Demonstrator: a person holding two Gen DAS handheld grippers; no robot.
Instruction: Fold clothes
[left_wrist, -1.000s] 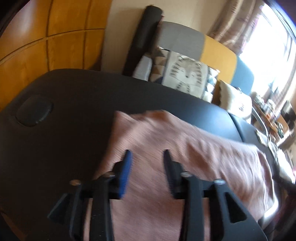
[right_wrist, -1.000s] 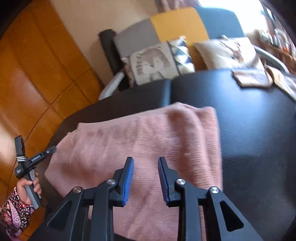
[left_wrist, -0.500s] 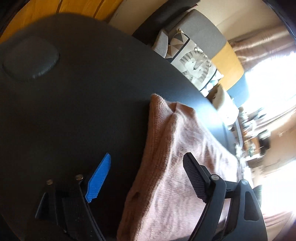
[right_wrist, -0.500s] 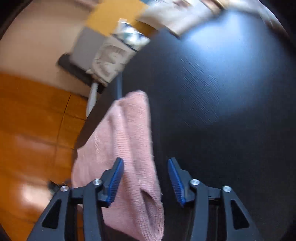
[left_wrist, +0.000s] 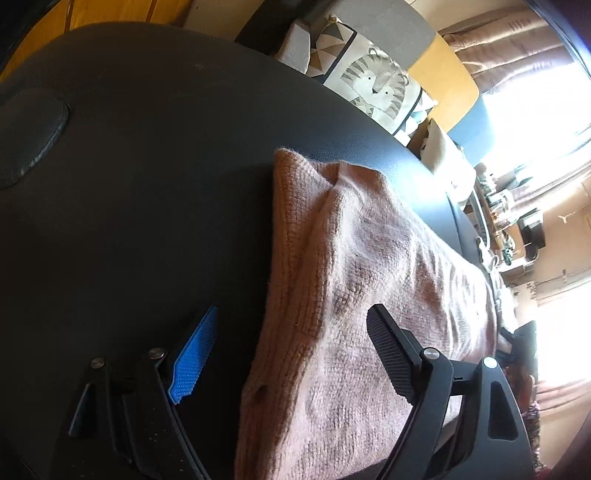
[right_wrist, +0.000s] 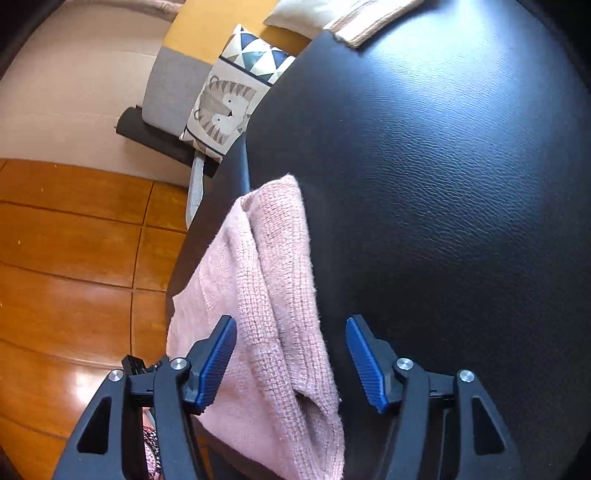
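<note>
A pink knitted garment (left_wrist: 369, 258) lies folded in a long strip on the black padded table (left_wrist: 147, 184). My left gripper (left_wrist: 291, 310) is open wide over one short end of the strip. Its blue pad (left_wrist: 194, 358) hangs above bare table and its black pad (left_wrist: 391, 354) above the knit. In the right wrist view the garment (right_wrist: 269, 258) lies along the table's (right_wrist: 443, 184) left edge. My right gripper (right_wrist: 291, 319) straddles that end, its jaws opening, the folded edge between them but not pressed.
A sofa with a tiger-print cushion (left_wrist: 376, 85) stands behind the table, and the cushion (right_wrist: 221, 107) also shows in the right wrist view. Wooden floor (right_wrist: 74, 258) lies left of the table edge. A beige cloth (right_wrist: 369, 22) rests at the far end. A round patch (left_wrist: 26, 136) marks the tabletop.
Both grippers have tipped down and swung to opposite ends of the strip. Their jaws have spread from narrow to wide. The right one rolled and now straddles the folded edge.
</note>
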